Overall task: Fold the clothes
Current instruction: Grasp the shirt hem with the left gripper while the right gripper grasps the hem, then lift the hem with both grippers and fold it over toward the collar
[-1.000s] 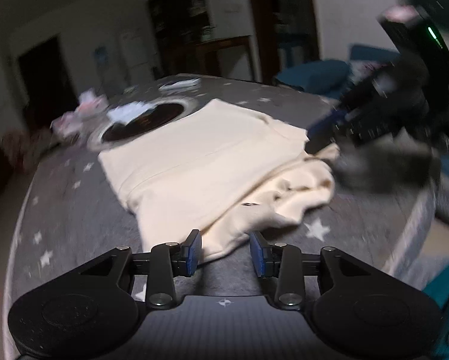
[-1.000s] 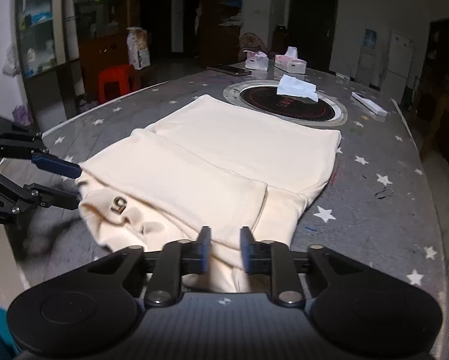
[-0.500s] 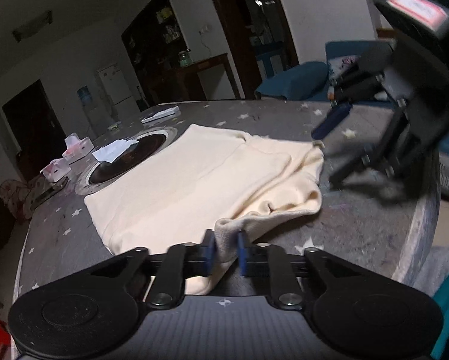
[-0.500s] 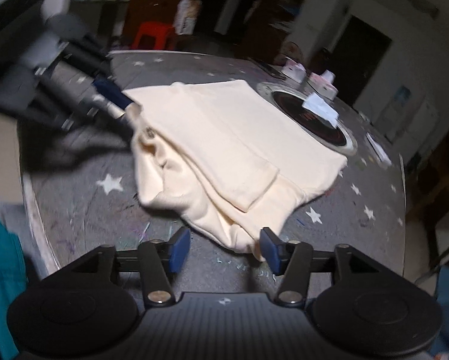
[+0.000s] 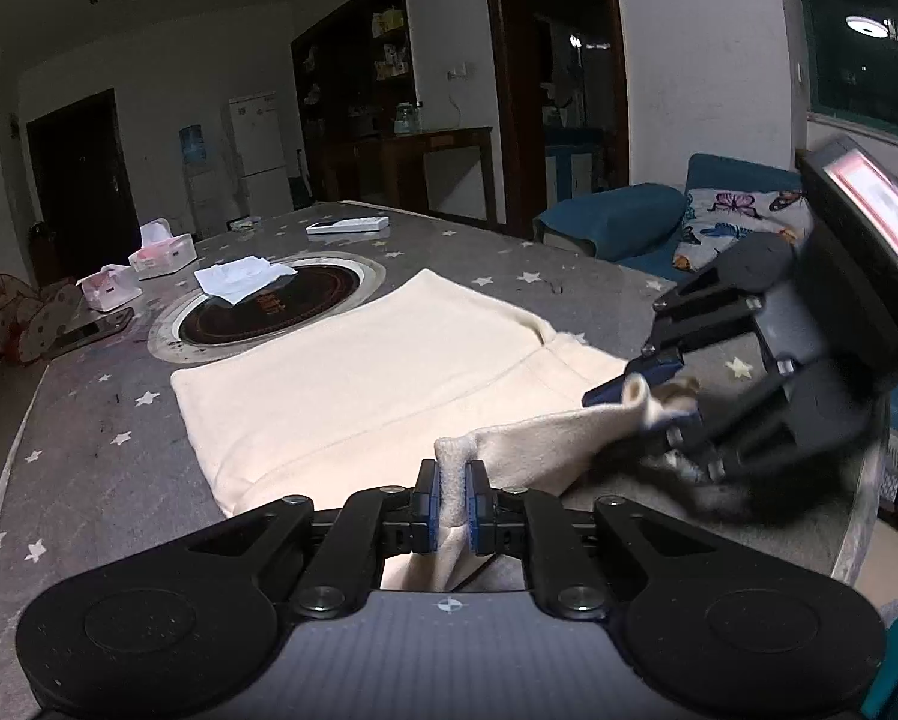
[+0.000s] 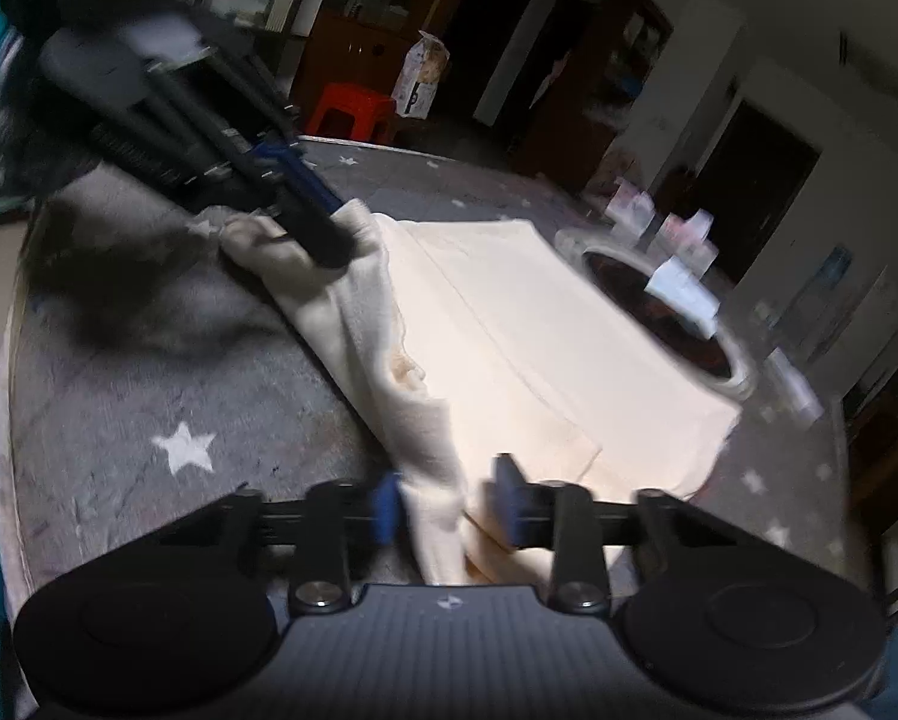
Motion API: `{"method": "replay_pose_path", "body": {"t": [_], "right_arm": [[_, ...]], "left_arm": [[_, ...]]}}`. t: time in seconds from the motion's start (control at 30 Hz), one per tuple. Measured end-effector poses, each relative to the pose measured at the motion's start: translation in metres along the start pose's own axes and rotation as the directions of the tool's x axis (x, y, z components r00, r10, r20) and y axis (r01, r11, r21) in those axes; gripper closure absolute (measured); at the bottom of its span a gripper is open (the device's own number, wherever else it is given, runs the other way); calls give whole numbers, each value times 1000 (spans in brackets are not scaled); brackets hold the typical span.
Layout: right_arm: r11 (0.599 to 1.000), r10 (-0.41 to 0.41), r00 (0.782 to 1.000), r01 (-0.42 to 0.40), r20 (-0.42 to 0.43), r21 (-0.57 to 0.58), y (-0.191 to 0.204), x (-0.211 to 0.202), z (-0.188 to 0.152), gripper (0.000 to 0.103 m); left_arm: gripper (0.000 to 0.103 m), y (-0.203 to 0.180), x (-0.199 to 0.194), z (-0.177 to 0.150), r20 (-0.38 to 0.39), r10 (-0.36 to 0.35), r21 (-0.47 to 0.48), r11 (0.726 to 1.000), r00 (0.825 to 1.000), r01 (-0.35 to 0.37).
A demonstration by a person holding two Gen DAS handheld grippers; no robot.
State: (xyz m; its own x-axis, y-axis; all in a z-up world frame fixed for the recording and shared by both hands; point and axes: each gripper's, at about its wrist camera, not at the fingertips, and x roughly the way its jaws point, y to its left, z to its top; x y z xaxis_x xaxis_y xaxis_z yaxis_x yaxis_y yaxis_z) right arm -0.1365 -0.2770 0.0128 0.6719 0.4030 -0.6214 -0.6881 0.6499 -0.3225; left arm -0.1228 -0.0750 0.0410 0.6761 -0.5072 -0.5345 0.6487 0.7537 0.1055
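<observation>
A cream garment lies partly folded on the grey star-patterned table. My left gripper is shut on the garment's near edge and lifts it a little. My right gripper is open, its jaws on either side of the raised cloth edge without pinching it. It also shows in the left wrist view, at the other end of the same lifted edge. In the right wrist view the left gripper holds the far end of that edge. That view is blurred.
A round inset hotplate with a white tissue on it lies beyond the garment. Tissue boxes and a remote sit further back. A blue sofa stands past the table's right edge.
My left gripper has closed on the garment's near edge and raised it. My right gripper opened, swung round and now straddles the other end of that edge.
</observation>
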Motion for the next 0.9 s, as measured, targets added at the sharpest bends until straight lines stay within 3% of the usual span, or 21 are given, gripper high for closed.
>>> {"method": "replay_pose_path", "body": {"t": [0.07, 0.1, 0.27, 0.4, 0.57, 0.63, 0.7, 0.8, 0.9], "right_arm": [[999, 31, 1000, -31, -1, 35, -8, -1, 3, 86], [998, 38, 999, -38, 1, 47, -10, -1, 5, 86], [984, 73, 997, -75, 14, 159, -34, -4, 16, 88], [975, 80, 996, -85, 29, 203, -43, -7, 23, 88], [975, 68, 997, -73, 32, 208, -44, -6, 25, 88], [975, 62, 998, -67, 30, 212, -41, -6, 23, 89], [975, 53, 998, -59, 31, 214, -38, -6, 21, 91], [976, 40, 998, -48, 41, 214, -33, -9, 18, 93], [975, 33, 998, -44, 53, 216, -30, -17, 17, 93]], "left_arm": [[85, -2, -3, -5, -7, 7, 14, 1000, 1000, -7], [74, -3, -4, -7, -13, 15, 16, 1000, 1000, -15], [64, -5, -6, -18, -38, 47, 36, 998, 998, -45], [58, -12, -7, -26, -42, 78, 112, 991, 996, -72], [58, -14, -3, -33, -54, 120, 196, 975, 991, -107], [65, -11, -1, -36, -62, 129, 216, 970, 990, -113], [87, -8, 1, -37, -66, 129, 226, 968, 989, -111], [95, -2, -4, -35, -64, 103, 198, 976, 993, -89], [96, -4, -14, -33, -56, 83, 181, 981, 995, -71]]}}
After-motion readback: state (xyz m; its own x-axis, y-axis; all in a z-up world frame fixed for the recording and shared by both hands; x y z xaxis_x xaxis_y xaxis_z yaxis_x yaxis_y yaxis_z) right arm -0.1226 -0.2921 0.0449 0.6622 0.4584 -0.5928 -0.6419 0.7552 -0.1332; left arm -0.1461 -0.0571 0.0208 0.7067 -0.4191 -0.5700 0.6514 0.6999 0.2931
